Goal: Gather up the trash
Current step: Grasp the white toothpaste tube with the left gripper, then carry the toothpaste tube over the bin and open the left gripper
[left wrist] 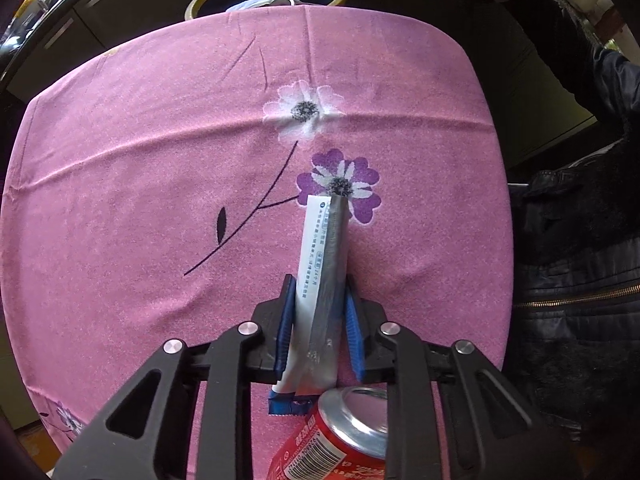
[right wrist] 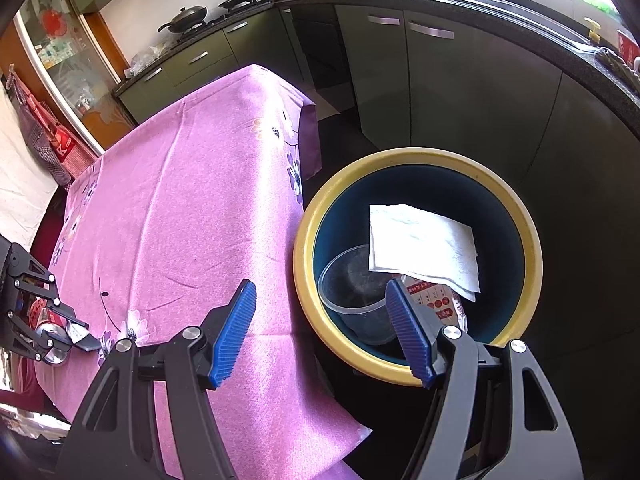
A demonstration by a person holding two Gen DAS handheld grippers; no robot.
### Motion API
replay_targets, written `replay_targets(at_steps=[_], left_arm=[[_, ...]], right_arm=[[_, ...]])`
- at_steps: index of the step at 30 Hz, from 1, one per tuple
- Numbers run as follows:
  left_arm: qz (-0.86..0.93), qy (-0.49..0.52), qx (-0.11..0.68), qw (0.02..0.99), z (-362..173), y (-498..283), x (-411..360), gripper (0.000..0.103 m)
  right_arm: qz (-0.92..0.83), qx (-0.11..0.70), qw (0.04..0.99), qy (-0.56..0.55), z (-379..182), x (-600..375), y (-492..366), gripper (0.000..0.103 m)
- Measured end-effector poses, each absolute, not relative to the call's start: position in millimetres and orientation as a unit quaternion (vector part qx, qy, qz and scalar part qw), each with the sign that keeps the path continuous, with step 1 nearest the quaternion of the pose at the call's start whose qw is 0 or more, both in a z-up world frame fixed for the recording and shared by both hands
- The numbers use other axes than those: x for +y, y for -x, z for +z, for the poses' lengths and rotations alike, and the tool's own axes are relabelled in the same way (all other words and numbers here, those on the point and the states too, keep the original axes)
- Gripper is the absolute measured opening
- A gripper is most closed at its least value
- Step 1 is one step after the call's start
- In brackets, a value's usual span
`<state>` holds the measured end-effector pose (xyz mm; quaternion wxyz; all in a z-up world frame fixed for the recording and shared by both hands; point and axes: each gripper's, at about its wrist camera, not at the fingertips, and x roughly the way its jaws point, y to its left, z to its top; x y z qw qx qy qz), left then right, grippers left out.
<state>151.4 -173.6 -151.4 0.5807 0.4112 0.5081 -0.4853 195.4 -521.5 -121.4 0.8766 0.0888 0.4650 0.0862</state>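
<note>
Trash collection is caught mid-grab: a long foil sachet is flanked by the blue pads of the left gripper, which is pointed down at the pink tablecloth. The jaws are drawn in narrow around the sachet, though whether the pads are actually pressed on it cannot be told; a sliver of cloth seems to show beside the right pad. A red can is seen lying just behind the gripper, near the sachet's blue end. A slip is judged the main risk: the foil is thin and slick, and if it is lifted before it is pinched firmly it could be dropped back on the cloth. The cloth itself could be snagged and dragged by the tips, and the can could be knocked and rolled off the table. The right gripper is held wide and empty over the gap between the table and the yellow-rimmed bin, where a paper towel, a plastic cup and a wrapper are already collected; a collision of the two tools on the way to the bin is also possible.
</note>
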Motion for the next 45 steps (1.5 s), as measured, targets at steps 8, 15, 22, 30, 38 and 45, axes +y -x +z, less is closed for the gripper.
replay_targets(at_steps=[8, 15, 22, 30, 38, 45], left_arm=[[-0.475, -0.375, 0.488, 0.629, -131, -173, -171, 0.02], [-0.473, -0.359, 0.463, 0.658, -102, -189, -208, 0.02], [-0.488, -0.363, 0.427, 0.668, -80, -206, -306, 0.02], [-0.502, -0.372, 0.407, 0.666, -102, -238, -431, 0.022], [-0.453, -0.394, 0.404, 0.69, -141, -266, -493, 0.052], [-0.453, -0.335, 0.405, 0.72, -109, -265, -469, 0.068]], right_arm=[[0.083, 0.456, 0.881, -0.096, -118, -528, -187, 0.067], [0.066, 0.442, 0.888, -0.109, -110, -549, -172, 0.067], [0.018, 0.426, 0.896, -0.123, -105, -587, -145, 0.067], [-0.015, 0.424, 0.893, -0.151, -112, -628, -113, 0.067], [-0.017, 0.421, 0.891, -0.171, -119, -645, -104, 0.07], [-0.013, 0.429, 0.886, -0.174, -126, -645, -102, 0.072]])
